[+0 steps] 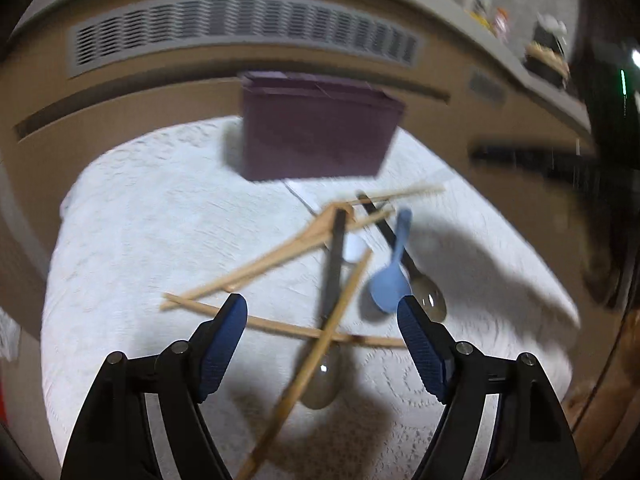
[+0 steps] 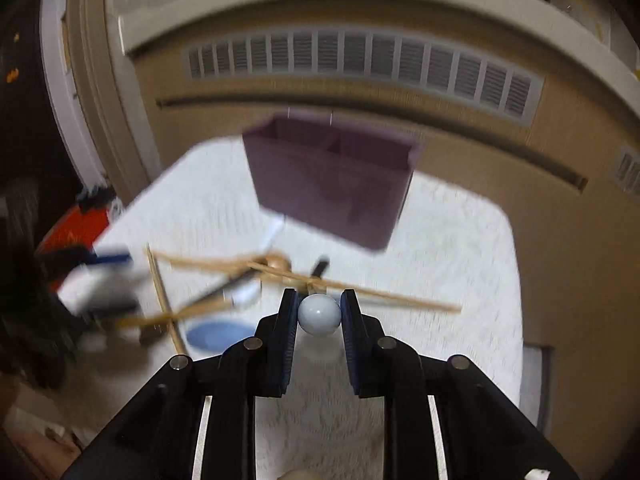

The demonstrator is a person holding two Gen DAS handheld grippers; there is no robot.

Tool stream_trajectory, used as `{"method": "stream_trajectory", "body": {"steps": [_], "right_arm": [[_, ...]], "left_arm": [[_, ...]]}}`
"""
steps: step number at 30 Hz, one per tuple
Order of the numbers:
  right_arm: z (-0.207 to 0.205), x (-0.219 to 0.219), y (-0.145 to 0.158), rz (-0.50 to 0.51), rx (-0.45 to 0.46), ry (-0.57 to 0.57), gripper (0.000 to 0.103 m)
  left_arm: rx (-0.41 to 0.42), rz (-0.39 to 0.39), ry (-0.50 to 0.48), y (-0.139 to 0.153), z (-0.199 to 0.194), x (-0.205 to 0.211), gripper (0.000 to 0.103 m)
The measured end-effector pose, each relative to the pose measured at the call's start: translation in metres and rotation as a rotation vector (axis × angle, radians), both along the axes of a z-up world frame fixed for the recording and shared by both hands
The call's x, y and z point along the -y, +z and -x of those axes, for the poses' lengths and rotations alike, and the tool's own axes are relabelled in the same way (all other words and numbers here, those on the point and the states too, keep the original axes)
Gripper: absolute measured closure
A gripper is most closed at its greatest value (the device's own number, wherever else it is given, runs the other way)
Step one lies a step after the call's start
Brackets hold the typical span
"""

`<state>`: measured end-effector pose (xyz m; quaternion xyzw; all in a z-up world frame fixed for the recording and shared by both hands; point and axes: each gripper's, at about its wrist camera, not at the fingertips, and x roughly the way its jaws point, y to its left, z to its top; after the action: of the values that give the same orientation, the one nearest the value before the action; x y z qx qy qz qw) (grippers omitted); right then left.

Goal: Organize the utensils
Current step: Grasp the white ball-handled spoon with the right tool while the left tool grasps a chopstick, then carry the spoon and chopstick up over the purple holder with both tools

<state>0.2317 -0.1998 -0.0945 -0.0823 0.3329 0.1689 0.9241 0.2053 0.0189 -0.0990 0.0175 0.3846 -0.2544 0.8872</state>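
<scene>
Left gripper (image 1: 322,308): fingers spread wide apart, holding nothing, hovering over a heap of utensils.
Right gripper (image 2: 319,314): fingers drawn in on a pale blue rounded spoon end (image 2: 319,315), which sits pinched between the two blue pads.
Chopsticks (image 1: 256,266): at least five wooden sticks, crossed loosely over each other; blur keeps the count from being sure. One long stick (image 1: 298,384) runs from between the left fingers down toward the camera, another (image 1: 280,326) lies across just ahead of both fingertips.
Metal spoons: two. One bowl (image 1: 322,380) lies between the left fingers with its dark handle pointing away; the other (image 1: 430,300) touches the tip of the left gripper's right-hand finger.
Blue plastic spoon (image 1: 388,282): one, bowl just ahead of that same fingertip, beside the second metal spoon.
White spoon (image 1: 354,248): one, half hidden under the sticks, further ahead of the fingers.
Purple box (image 2: 332,178): one open-topped container, well beyond the fingertips in both views, behind the heap. An inner divider splits it into two compartments; nothing can be made out inside either.
Surface: a white textured cloth (image 1: 160,220) under everything.
Other gripper in the right view: the left gripper shows as a blur at the far left of the right fingers.
</scene>
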Motion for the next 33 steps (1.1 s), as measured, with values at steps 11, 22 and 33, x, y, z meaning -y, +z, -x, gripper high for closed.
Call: {"method": "stream_trajectory", "body": {"steps": [11,22,33], "right_arm": [[-0.019,-0.005,0.006,-0.092,-0.003,-0.004,0.082],[-0.007,0.006,0.026,-0.117,0.06,-0.027,0.082],[0.021,0.017,0.045,-0.143,0.114,-0.028,0.082]], "left_arm": [[-0.096,-0.107,-0.035,-0.016,-0.033,0.026,0.072],[-0.082,0.019,0.045,0.008,-0.035,0.017,0.091],[0.037,0.146,0.089,0.069,-0.003,-0.001,0.092]]}}
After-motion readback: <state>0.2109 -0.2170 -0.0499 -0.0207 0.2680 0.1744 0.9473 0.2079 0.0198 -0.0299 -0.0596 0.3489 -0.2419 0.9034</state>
